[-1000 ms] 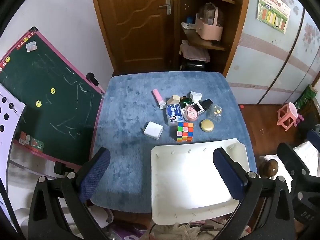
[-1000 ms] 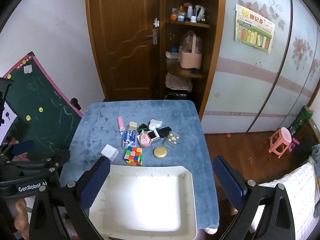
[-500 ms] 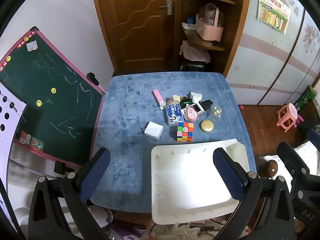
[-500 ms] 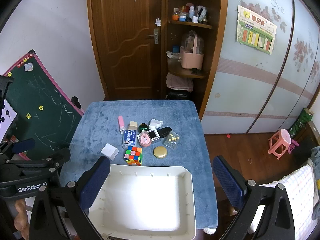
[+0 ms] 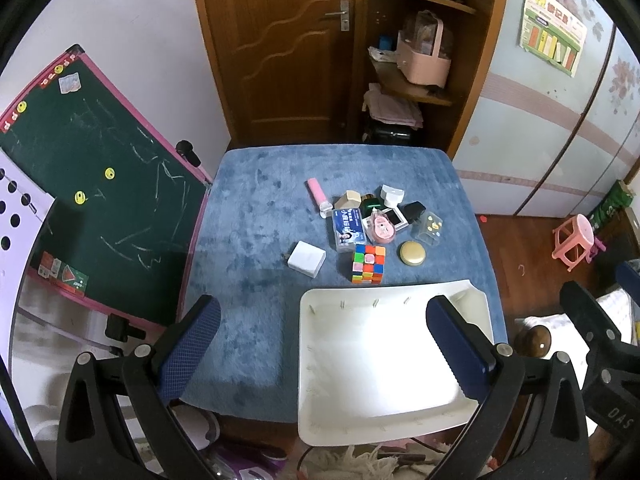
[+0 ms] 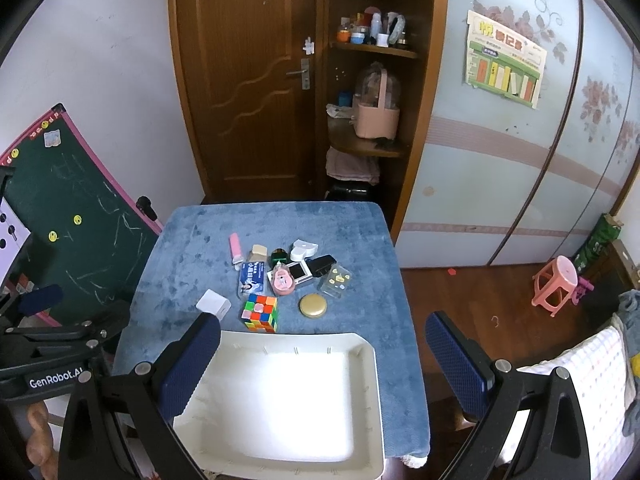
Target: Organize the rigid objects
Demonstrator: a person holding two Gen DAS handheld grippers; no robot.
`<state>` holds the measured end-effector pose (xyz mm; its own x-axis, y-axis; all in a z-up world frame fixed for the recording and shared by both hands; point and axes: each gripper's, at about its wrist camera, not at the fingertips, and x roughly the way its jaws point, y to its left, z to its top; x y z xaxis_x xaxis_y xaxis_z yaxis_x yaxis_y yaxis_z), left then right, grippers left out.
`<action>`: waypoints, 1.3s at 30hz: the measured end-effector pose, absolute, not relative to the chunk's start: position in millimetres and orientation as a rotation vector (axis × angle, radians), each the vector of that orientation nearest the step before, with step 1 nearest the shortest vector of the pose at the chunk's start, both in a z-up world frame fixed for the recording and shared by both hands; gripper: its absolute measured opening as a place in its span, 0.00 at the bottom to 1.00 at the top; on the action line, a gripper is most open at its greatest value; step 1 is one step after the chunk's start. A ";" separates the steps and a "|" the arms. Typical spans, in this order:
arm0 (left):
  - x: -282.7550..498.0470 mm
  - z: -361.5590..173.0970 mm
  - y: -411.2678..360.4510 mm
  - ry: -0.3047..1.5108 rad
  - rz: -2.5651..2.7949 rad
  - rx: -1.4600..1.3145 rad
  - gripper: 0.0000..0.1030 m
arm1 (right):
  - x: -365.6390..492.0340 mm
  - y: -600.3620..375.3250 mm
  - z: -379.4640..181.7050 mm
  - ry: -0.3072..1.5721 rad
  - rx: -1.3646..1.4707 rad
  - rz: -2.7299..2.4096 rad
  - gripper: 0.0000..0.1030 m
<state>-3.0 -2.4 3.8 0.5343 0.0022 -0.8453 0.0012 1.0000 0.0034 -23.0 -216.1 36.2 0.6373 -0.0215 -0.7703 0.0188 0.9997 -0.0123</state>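
0 items sit in the white rectangular plastic tray (image 5: 384, 364); the multicoloured puzzle cube (image 5: 369, 263) and small clutter wait on the blue-covered table (image 5: 248, 240). Both grippers' fingers (image 5: 192, 348) (image 6: 456, 356) spread apart, empty.

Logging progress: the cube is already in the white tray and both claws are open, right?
Not quite. The cube sits on the blue cloth just beyond the tray, as the right wrist view shows. Both claws, left and right, are open.
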 end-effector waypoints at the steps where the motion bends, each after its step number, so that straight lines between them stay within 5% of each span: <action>1: -3.5 3.9 -2.9 1.007 0.001 0.002 0.99 | -22.9 -216.4 36.6 0.881 -0.004 -0.022 1.00; 39: -23.7 2.1 3.5 0.987 0.065 -0.027 0.99 | -37.2 -221.5 17.1 0.908 0.000 0.068 1.00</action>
